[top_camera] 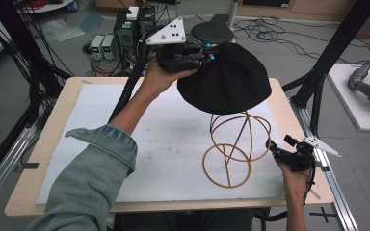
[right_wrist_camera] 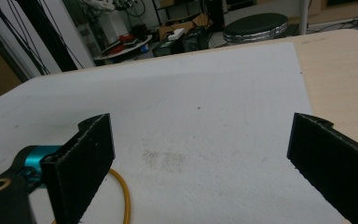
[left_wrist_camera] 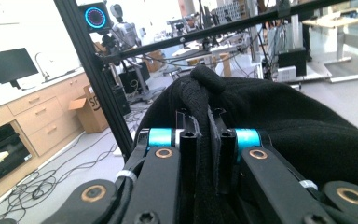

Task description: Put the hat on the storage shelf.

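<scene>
While my wooden table (top_camera: 53,125) spreads under everything, its top is mostly covered by a white foam sheet (top_camera: 125,144), marked with a faint grey smudge near the middle. Above the sheet's far right part hangs the black hat (top_camera: 226,79), a soft dome of dark cloth, lifted clear of the table and sitting over the top of the wire hat stand (top_camera: 233,144); whether the cloth touches the wire I cannot tell. The stand is a frame of orange-tan loops with a round ring for its foot, flat on the foam. My left arm, in a denim sleeve (top_camera: 91,173), reaches across to the hat. My left gripper (top_camera: 207,54) is at the hat's far left edge, and in the left gripper view its jaws are pressed together on a fold of the black cloth (left_wrist_camera: 205,135). My right gripper (top_camera: 275,150) is low at the table's right edge, just beside the stand's ring. In the right gripper view its jaws stand wide apart with nothing between them, and a curve of the orange wire (right_wrist_camera: 121,196) lies by the left jaw.
</scene>
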{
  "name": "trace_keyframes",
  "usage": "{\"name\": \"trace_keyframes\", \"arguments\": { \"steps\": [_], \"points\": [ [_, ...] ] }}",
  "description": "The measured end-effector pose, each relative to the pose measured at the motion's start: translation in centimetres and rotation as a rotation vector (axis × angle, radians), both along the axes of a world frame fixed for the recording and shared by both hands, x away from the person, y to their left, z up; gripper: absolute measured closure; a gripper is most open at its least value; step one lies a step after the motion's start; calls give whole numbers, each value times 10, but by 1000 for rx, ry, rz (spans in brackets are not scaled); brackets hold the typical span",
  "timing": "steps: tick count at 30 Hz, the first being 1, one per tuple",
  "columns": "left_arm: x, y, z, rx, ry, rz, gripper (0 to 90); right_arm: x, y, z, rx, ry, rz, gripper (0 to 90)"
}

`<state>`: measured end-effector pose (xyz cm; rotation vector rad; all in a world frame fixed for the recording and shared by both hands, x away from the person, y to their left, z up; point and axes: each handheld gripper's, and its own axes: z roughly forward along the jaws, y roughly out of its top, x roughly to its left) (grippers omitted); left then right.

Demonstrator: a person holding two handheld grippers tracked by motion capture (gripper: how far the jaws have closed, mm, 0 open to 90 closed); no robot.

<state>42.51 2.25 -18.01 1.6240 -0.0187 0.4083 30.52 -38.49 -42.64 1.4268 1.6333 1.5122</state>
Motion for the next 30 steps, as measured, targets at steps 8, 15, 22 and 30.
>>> {"name": "trace_keyframes", "arguments": {
  "steps": [8,15,22,30],
  "points": [
    [-2,-6,-4,23,15,-28,845,-1,0,0,0,-3,0,70],
    [-1,-10,-6,20,31,-73,846,-1,0,0,2,-2,1,70],
    [-4,-16,-9,36,33,-111,845,0,-1,0,2,-3,0,70],
    [-5,-22,-13,51,45,-143,844,-1,-1,0,1,-3,-2,70]
  ]
}}
